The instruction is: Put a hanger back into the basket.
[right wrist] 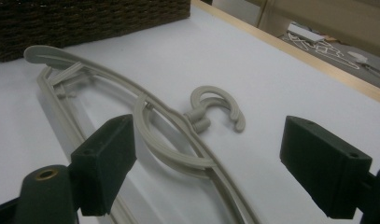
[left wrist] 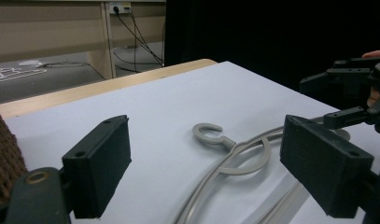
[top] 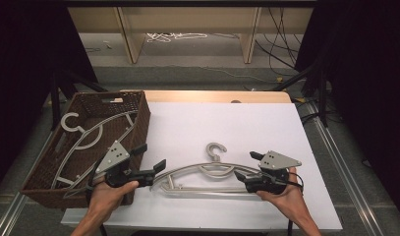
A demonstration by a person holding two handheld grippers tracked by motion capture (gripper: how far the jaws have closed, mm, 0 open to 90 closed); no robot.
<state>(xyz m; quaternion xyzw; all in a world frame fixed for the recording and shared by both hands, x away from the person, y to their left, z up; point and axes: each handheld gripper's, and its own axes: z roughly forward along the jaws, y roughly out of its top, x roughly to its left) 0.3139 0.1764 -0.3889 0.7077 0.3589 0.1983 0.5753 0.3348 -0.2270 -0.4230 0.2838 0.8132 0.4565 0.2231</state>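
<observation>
While the hanger [top: 207, 175] lay flat between both grippers, long axis running gripper to gripper, hook [top: 216, 150] pointing away, left gripper [top: 148, 164] and right gripper [top: 246, 166] gaped wide, holding nothing.

Overhead view looks forward; both tongs views closely share the hanger [top: 207, 173].

White-topped table [top: 266, 123] with wooden edge, grey floor [top: 187, 73], pale wooden furniture legs [top: 131, 42], black curtains [top: 364, 73]
</observation>
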